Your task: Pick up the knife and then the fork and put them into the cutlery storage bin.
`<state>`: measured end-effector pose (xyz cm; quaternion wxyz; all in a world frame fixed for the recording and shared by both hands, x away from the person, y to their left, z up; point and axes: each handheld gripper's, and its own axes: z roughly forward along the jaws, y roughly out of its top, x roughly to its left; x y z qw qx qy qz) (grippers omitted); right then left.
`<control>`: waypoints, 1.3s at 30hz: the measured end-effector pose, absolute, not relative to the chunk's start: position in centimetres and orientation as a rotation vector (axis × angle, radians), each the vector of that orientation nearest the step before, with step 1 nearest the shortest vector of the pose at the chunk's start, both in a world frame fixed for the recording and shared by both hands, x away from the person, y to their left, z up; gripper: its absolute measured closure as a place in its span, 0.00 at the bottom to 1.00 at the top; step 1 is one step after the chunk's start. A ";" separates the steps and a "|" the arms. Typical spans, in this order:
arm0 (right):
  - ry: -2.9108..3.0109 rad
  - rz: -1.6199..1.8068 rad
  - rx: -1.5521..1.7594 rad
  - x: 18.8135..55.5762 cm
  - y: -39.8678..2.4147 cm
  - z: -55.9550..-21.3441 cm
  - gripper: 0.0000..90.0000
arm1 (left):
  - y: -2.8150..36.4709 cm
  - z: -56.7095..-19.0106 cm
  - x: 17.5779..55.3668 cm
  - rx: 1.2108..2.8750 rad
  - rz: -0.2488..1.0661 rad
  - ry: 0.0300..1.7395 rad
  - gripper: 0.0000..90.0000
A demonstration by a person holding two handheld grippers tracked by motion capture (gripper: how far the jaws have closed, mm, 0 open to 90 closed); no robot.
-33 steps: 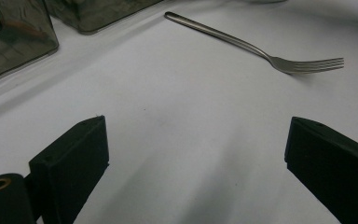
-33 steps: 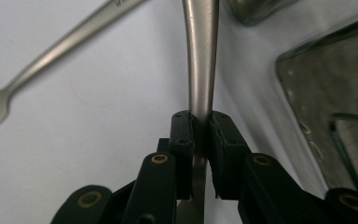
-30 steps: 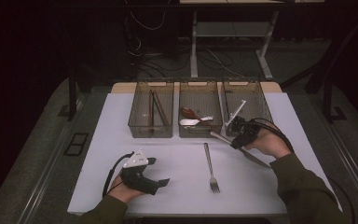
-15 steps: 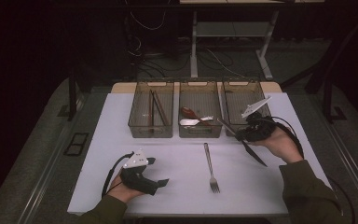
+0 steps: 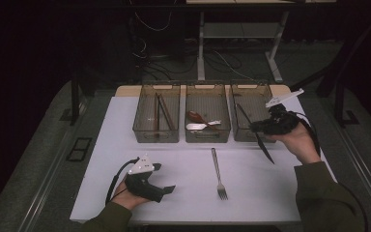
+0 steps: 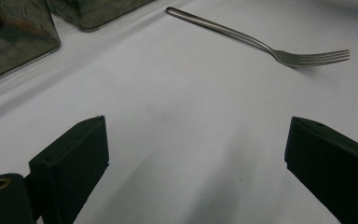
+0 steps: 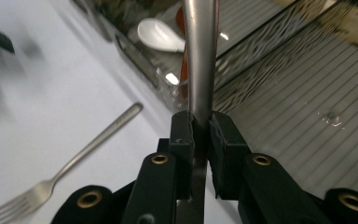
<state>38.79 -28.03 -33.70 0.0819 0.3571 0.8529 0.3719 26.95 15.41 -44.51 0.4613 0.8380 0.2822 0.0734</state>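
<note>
- Right claw (image 5: 260, 126), clenched on a table knife (image 5: 255, 131), has lifted it off the bench (image 5: 106, 159) to the right bin (image 5: 251, 88): drop-in looks next.
- Left claw (image 5: 168, 189) rests released; fork (image 5: 217, 171) waits.

High view looks down; both gripper views share the fork (image 6: 279, 51).

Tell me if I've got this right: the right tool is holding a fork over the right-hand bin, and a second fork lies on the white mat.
Not quite. The right tool is shut on a knife, not a fork; the high view shows its long dark blade slanting over the right-hand bin. The rest holds: one fork lies on the white mat, so it is the only fork.
</note>
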 end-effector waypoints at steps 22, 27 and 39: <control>2.310 1.038 1.232 46.7 -29.9 -28.2 0.89 | 15.4 -44.5 27.0 2.059 0.173 0.692 0.06; 2.281 0.998 1.280 48.3 -30.0 -29.7 0.89 | 15.5 -44.5 27.0 2.057 0.172 0.690 0.06; 2.362 0.863 1.385 49.7 -30.4 -35.5 0.89 | 15.4 -44.5 26.9 2.057 0.171 0.686 0.06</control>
